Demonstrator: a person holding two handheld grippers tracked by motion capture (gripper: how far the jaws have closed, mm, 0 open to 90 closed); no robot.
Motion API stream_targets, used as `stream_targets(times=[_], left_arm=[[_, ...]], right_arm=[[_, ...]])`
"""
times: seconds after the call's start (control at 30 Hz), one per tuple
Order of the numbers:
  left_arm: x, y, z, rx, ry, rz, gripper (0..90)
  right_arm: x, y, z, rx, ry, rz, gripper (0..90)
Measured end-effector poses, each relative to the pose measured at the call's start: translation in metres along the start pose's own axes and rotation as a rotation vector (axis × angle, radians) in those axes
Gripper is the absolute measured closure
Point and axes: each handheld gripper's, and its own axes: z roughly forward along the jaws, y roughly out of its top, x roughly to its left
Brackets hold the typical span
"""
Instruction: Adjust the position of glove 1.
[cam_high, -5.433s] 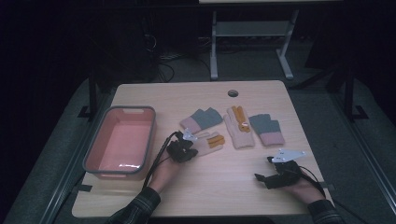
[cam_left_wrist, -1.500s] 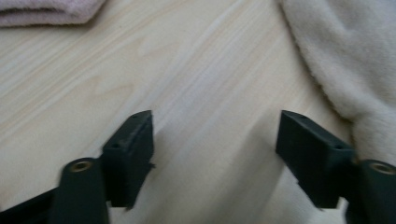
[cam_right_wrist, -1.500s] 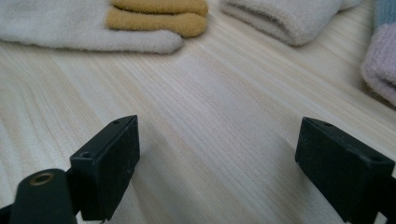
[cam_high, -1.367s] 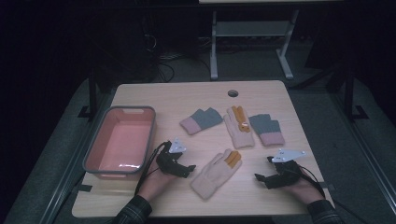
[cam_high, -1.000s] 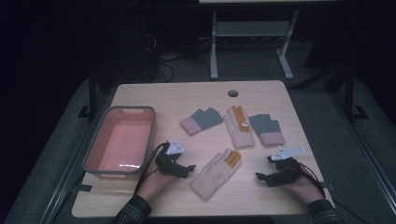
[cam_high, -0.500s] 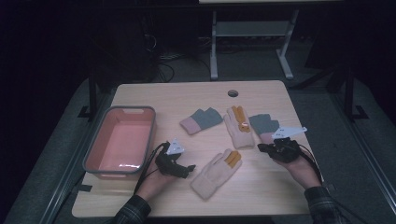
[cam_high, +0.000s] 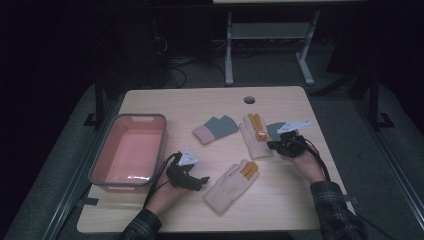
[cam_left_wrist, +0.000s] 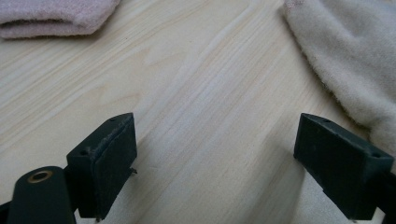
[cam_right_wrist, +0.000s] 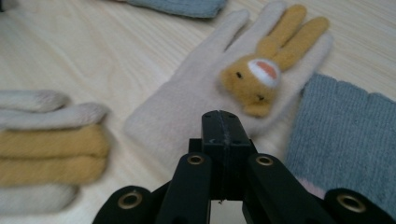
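The right tongs are closed with nothing between the jaws, poised above the wrist end of the far cream rabbit glove. In the high view the hand and tongs cover much of the grey glove just right of that glove. The left tongs stand wide open on bare table, the near cream glove just right of them and cut off by the left gripper view's edge. Left of the tongs sits the pink bin; the grey-and-pink glove lies beyond, with clear wood between.
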Motion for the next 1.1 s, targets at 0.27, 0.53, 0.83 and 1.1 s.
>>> stream_targets(times=[0.27,0.53,0.83,1.1], left_arm=[[0.000,0.000,0.000,0.002,0.000,0.000,12.5],[0.000,0.000,0.000,-0.002,0.001,-0.002,12.5],[0.000,0.000,0.000,-0.006,0.000,-0.001,12.5],[0.000,0.000,0.000,-0.005,0.001,0.000,12.5]], right_arm=[[-0.002,-0.002,0.018,0.034,0.023,0.019,90.0],[0.016,0.013,0.033,0.046,0.072,-0.019,90.0],[0.036,0.027,0.051,0.033,0.127,-0.042,90.0],[0.053,0.034,0.062,0.029,0.177,-0.064,90.0]])
